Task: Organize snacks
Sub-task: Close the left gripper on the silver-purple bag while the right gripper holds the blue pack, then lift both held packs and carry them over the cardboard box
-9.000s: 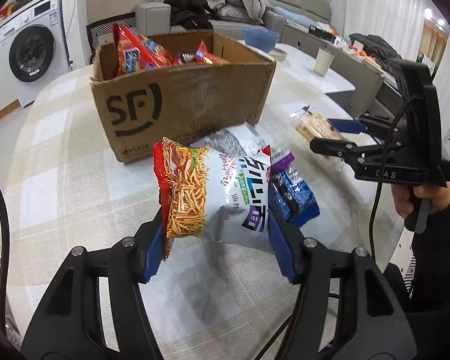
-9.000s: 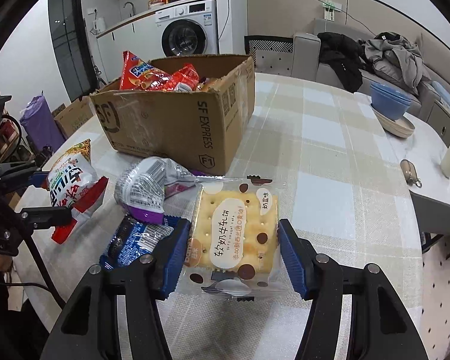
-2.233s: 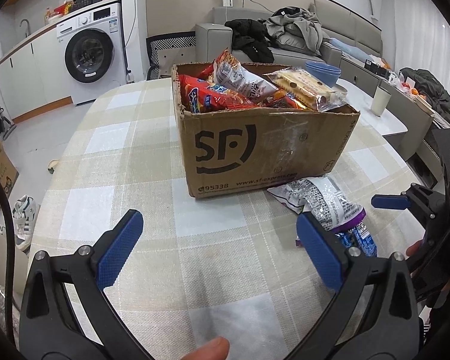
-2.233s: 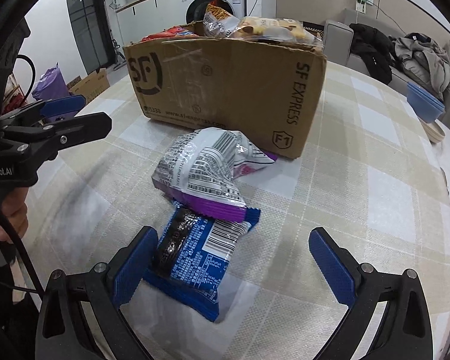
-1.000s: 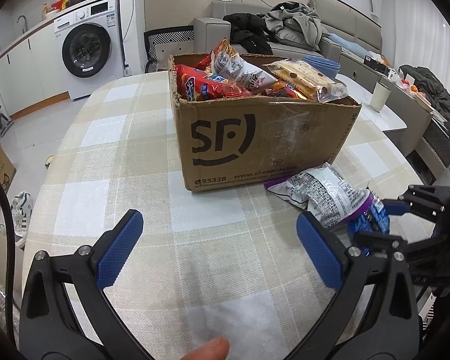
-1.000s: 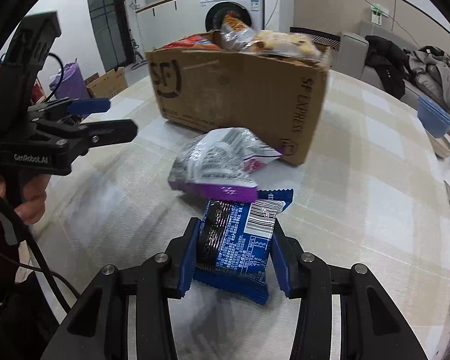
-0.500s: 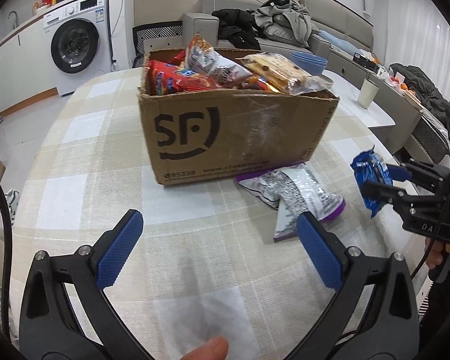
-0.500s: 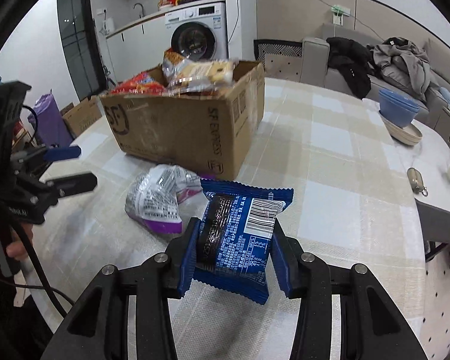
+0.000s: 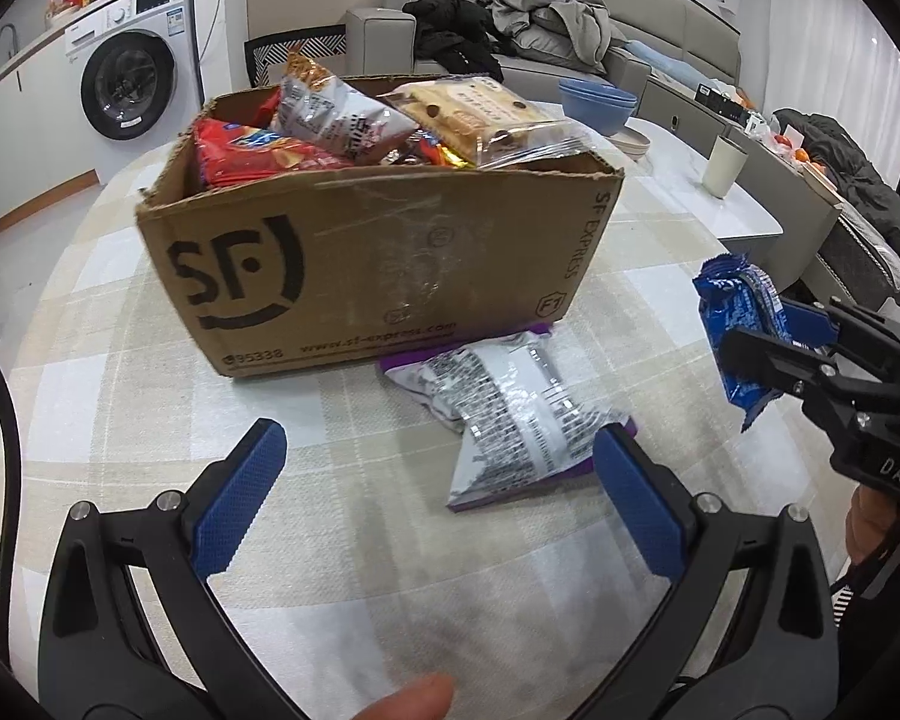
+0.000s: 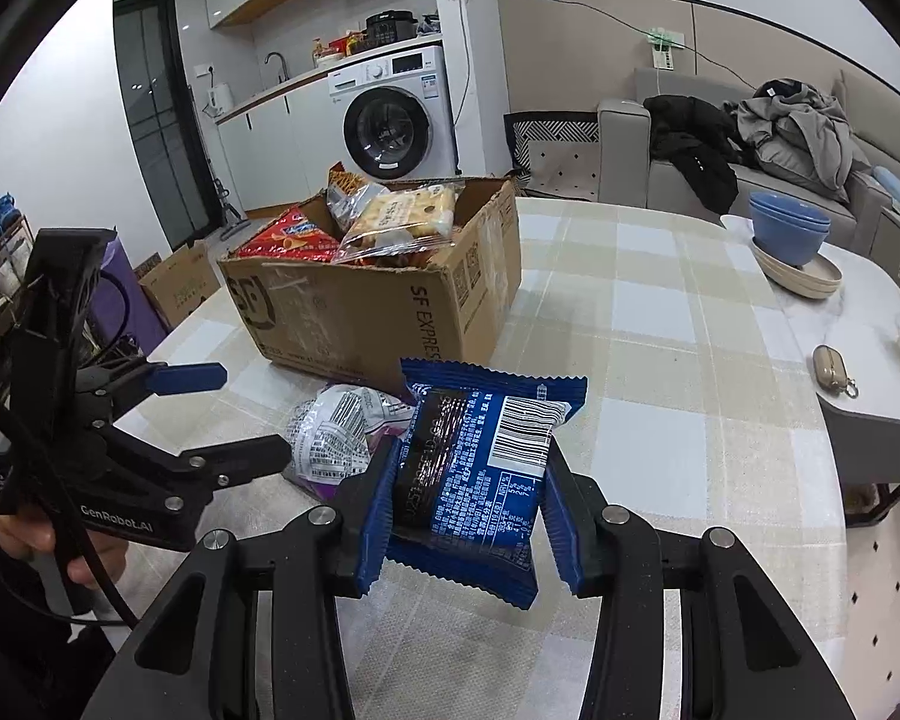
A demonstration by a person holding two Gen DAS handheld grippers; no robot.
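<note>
Above the tabletop (image 10: 660, 312) near the box (image 10: 390, 312), the right tool (image 10: 468, 516) pinches a light, crinkly blue packet (image 10: 480, 456) across its flat middle, while the left tool (image 9: 438, 492) hangs spread over the soft silver bag (image 9: 504, 414).

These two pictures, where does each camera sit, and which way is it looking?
Left wrist: on the open left gripper, facing down over the table at the cardboard box; a fingertip shows.
Right wrist: on the right gripper, clamped on the blue packet, facing the box; the other hand shows.
Shared: box, silver-purple bag, blue packet, each other's gripper.
</note>
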